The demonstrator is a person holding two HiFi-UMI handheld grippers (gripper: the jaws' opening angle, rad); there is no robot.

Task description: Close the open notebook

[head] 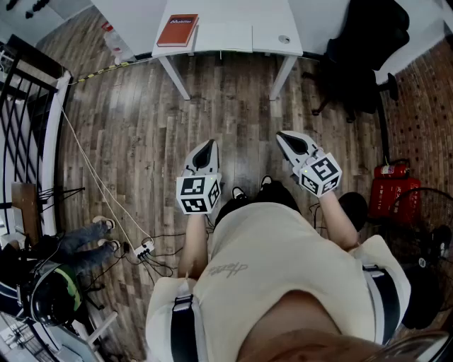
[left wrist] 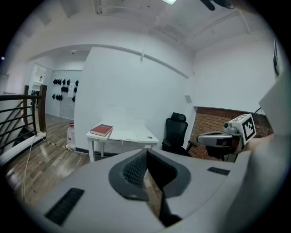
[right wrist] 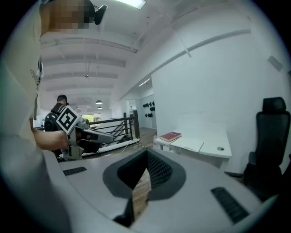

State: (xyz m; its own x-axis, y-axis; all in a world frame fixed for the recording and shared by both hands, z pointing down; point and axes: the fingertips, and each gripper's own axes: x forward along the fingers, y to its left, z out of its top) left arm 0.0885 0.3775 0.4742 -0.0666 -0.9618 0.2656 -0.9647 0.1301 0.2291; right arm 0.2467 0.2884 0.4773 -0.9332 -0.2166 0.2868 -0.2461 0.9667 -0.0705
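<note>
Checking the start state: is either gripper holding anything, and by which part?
Nothing is held: the left gripper and right gripper are both shut and empty, well short of the open notebook on the table.

The surface (head: 272,27) stands at twelve o'clock. On it a book (head: 178,30) lies at the left, the notebook (head: 224,37) just right of it. A chair (head: 364,42) stands at two o'clock, beside the surface.

Bare wooden floor (head: 233,106) lay open up to the white surface (head: 269,18). 1 black chair (head: 364,49) stood near its right end; 1 red book (head: 177,30) lay just beside the open notebook (head: 225,35).
</note>
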